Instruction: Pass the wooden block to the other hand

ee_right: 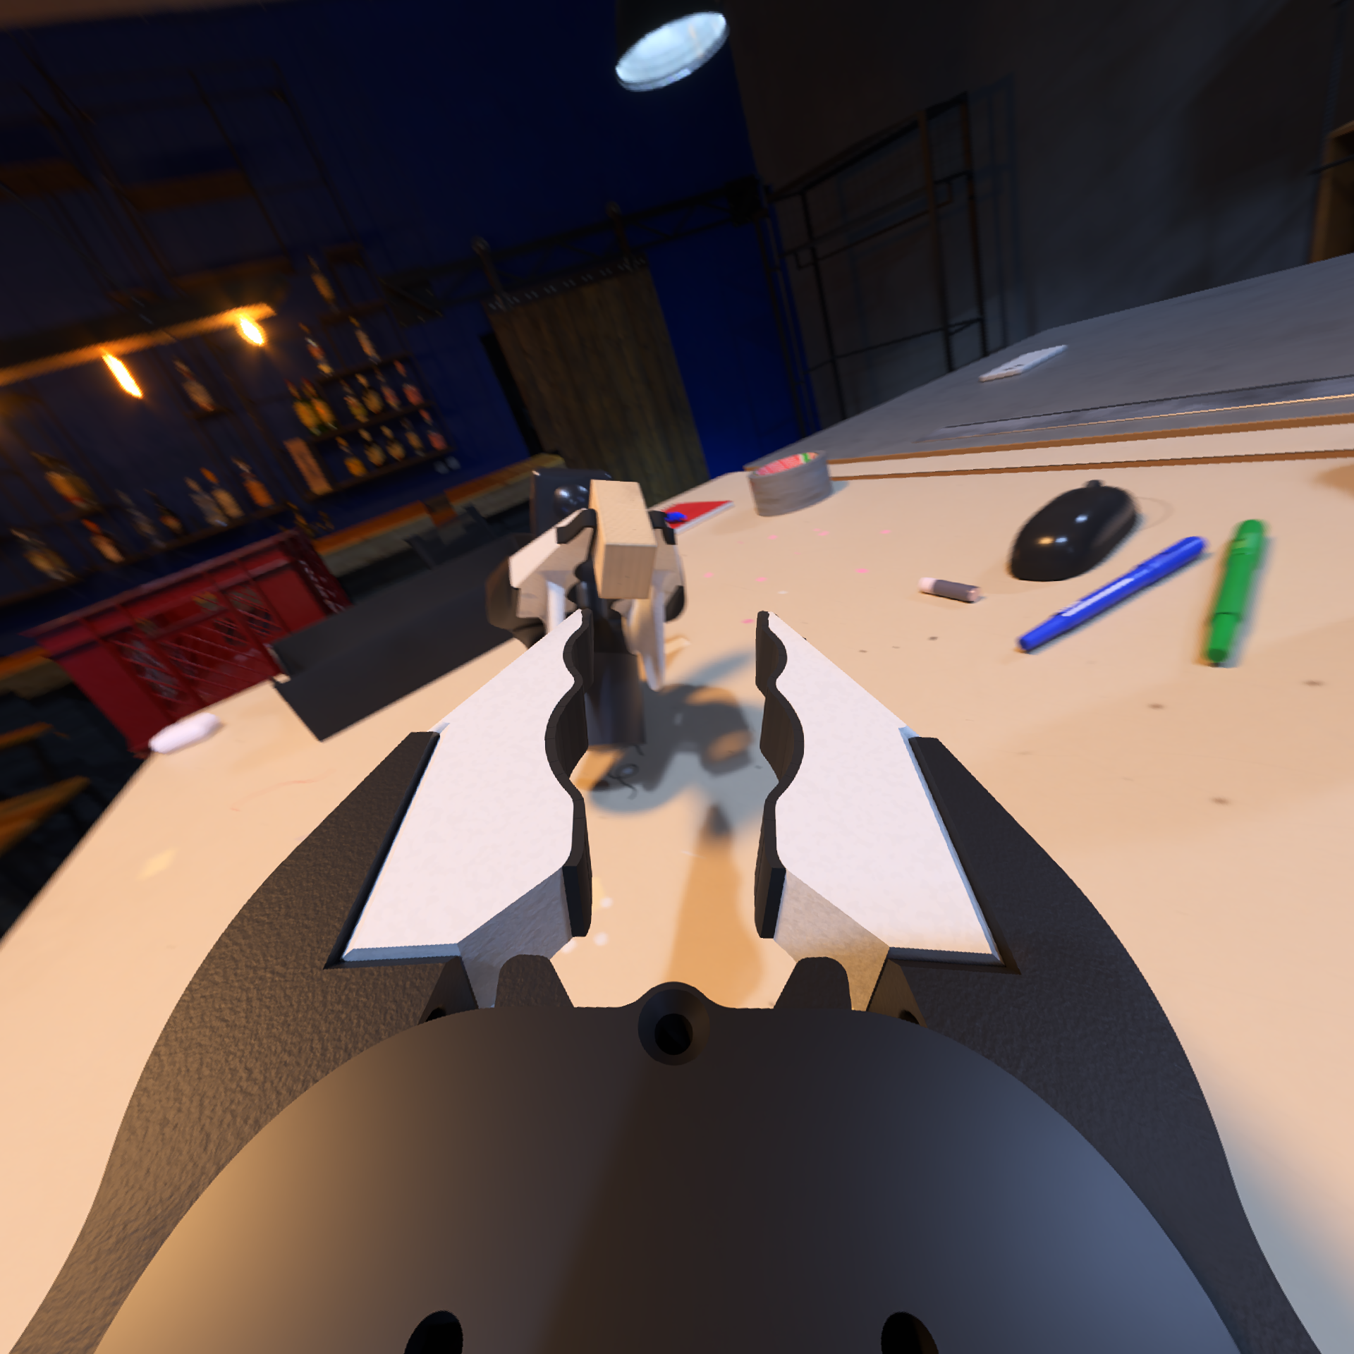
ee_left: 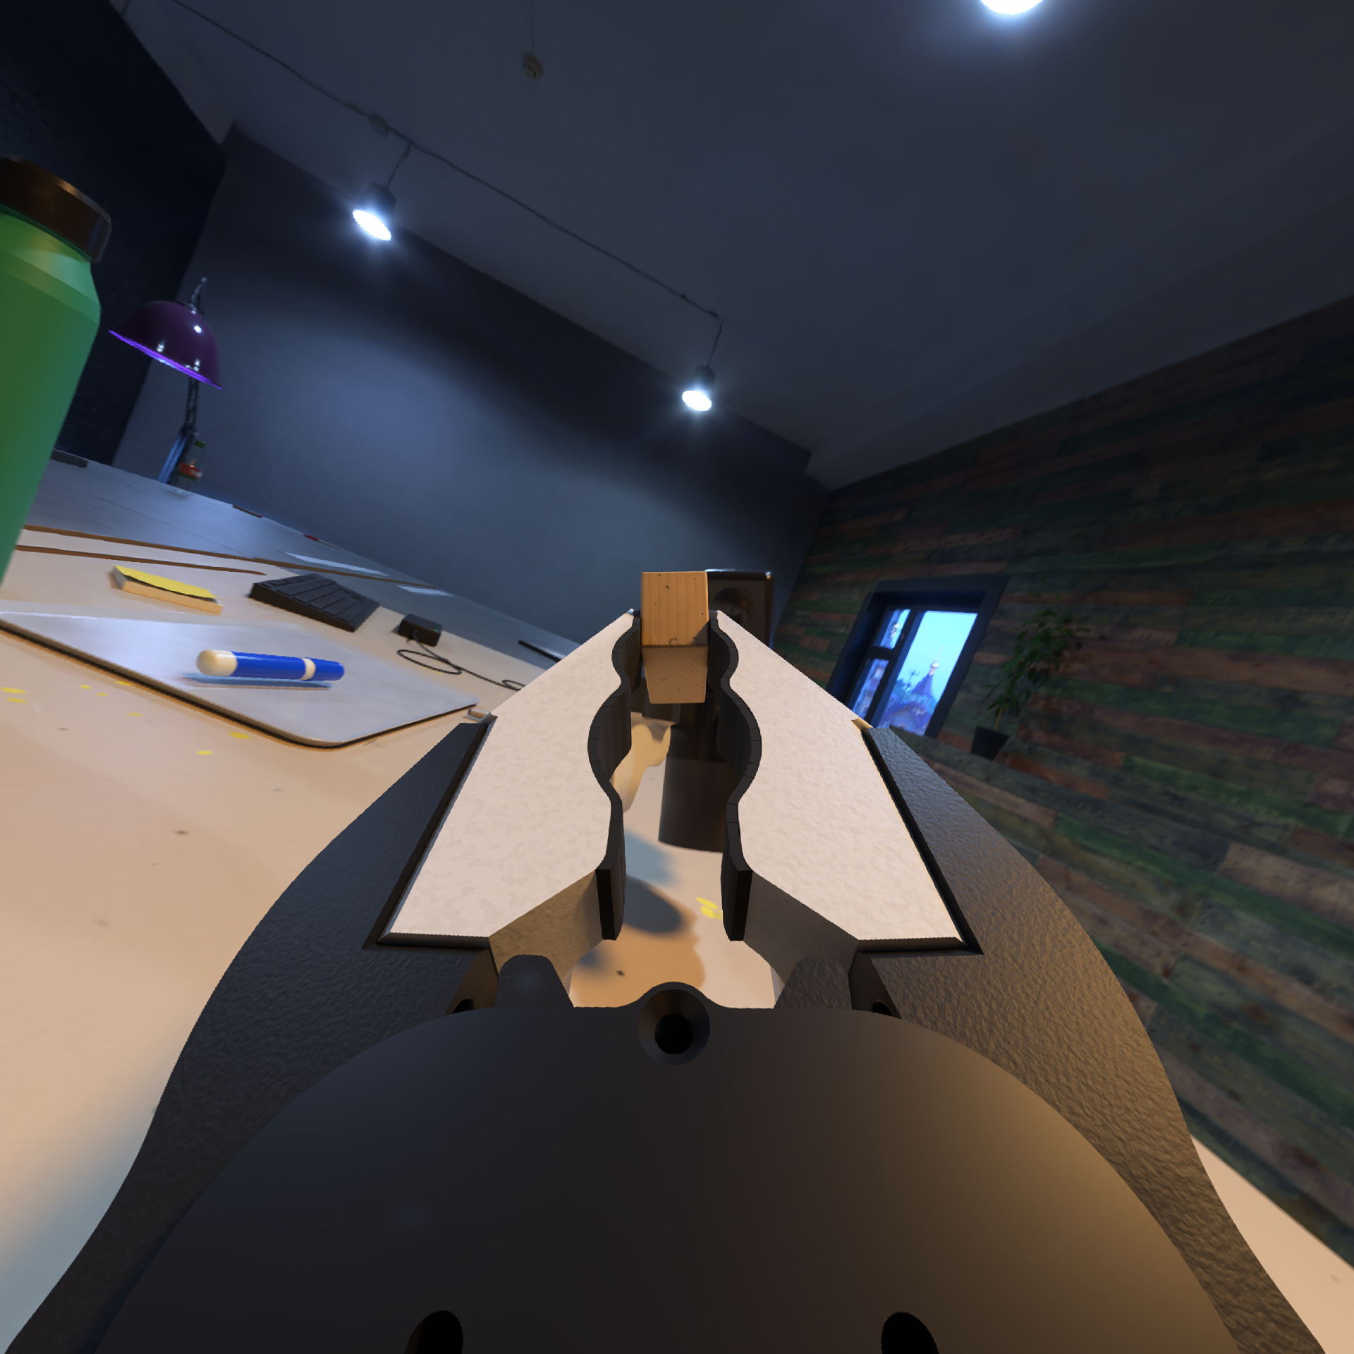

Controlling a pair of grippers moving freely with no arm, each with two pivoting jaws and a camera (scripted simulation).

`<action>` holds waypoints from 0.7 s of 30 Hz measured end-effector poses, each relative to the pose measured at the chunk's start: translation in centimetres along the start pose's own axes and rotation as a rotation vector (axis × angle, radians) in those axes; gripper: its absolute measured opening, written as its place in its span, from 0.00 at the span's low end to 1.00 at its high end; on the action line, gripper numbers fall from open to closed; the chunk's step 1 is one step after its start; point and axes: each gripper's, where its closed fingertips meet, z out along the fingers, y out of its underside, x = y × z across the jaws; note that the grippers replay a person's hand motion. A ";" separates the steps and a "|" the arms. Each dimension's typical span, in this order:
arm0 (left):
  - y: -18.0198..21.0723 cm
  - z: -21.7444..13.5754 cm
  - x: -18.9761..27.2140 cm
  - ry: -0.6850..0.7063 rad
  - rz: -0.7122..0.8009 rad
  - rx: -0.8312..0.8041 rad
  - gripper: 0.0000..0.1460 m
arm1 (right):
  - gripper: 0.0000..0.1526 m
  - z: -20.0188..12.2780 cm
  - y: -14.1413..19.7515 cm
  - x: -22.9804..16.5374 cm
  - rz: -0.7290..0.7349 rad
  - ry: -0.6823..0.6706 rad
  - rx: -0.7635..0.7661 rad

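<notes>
1 pale-grained wooden block [ee_left: 674,623] clamped.

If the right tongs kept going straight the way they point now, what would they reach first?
Probably the pale rectangular wooden block, held above the table by the left tongs. It sits slightly left of the line through the open right tongs, so depth and alignment are uncertain.

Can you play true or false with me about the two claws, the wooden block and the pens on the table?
1. The left claw squeezes the wooden block. True.
2. The right claw is shut on the block. False: it is open and holds nothing.
3. A green pen lies beside a blue pen. True.
4. The block lies on the table. False: it is held above it.
</notes>
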 end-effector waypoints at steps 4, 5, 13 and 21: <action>-0.3 -0.7 -0.4 -0.055 0.095 -0.059 0.11 | 0.28 -1.1 -0.3 1.9 -0.096 0.097 -0.049; -0.5 -1.0 -0.6 -0.071 0.125 -0.074 0.11 | 0.28 -1.4 -0.4 2.4 -0.117 0.122 -0.056; -1.8 -3.3 -2.6 -0.177 0.247 -0.126 0.11 | 0.23 -4.3 -0.1 8.1 -0.247 0.347 -0.144; -2.2 -3.6 -2.4 -0.145 0.225 -0.090 0.11 | 0.16 -5.0 -1.0 9.2 -0.199 0.368 -0.064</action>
